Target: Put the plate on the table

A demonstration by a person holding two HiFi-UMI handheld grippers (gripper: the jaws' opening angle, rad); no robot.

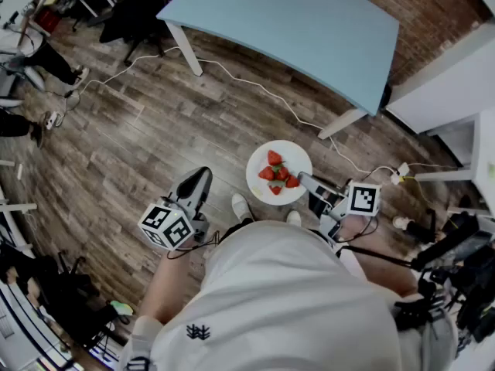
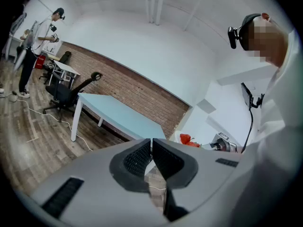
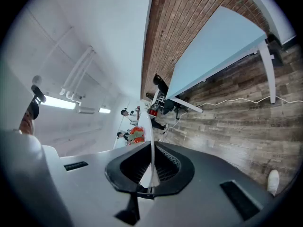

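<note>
Our left gripper (image 1: pixel 203 175), jaws pressed together on nothing, hangs at 9 o'clock of the white plate (image 1: pixel 259 178) of strawberries (image 1: pixel 277 172). Our right gripper (image 1: pixel 303 180) pinches the plate's 4 o'clock rim over the wooden floor (image 1: pixel 155 130), with the pale blue table (image 1: pixel 294 22) well apart at 12 o'clock.

Looks like a shared office or lab: a brick wall (image 2: pixel 142 96), a plank floor (image 1: pixel 155 130) trailing a cable (image 1: pixel 255 83), a pale blue worktop (image 1: pixel 294 22), black office chairs (image 2: pixel 66 92), and a person (image 2: pixel 37 44) standing by far desks (image 2: pixel 64 69).
</note>
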